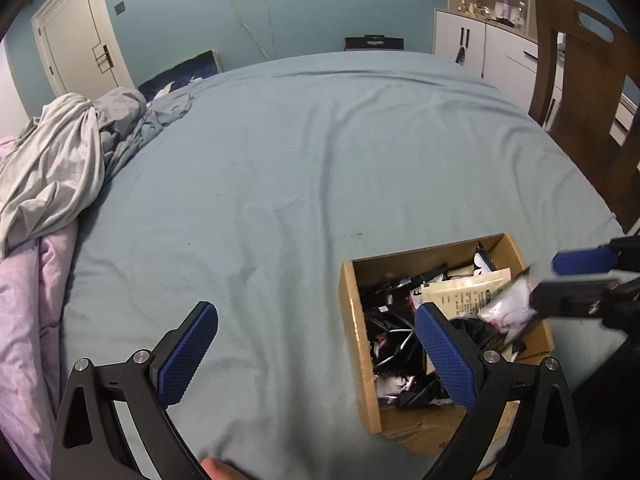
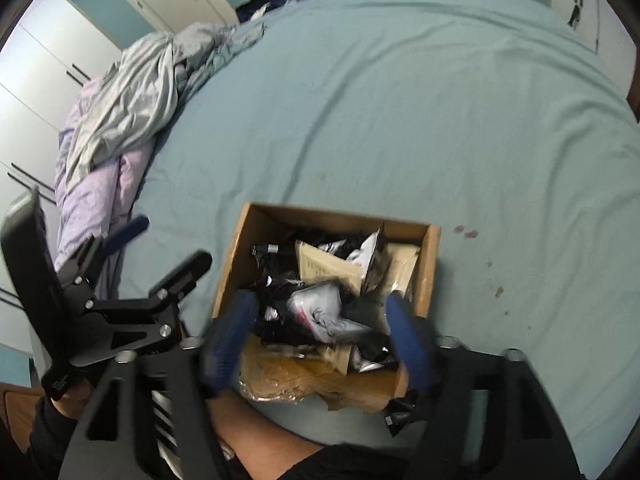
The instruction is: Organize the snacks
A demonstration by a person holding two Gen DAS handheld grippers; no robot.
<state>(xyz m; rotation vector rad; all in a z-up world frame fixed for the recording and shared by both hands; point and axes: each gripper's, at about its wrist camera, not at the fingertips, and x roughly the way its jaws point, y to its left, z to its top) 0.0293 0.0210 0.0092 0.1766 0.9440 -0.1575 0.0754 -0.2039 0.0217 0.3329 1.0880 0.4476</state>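
An open cardboard box sits on the blue bed sheet near the front edge; it also shows in the right wrist view. It is full of snack packets: black ones, a beige pouch and a white-grey packet. My left gripper is open and empty, left of the box with its right finger over the box. My right gripper is open and blurred, hanging over the box's near side, jaws either side of the white-grey packet. It also shows in the left wrist view.
A heap of grey and lilac bedding lies at the bed's left side. A wooden chair stands at the right. White cabinets and a door line the far wall. Small dark stains mark the sheet.
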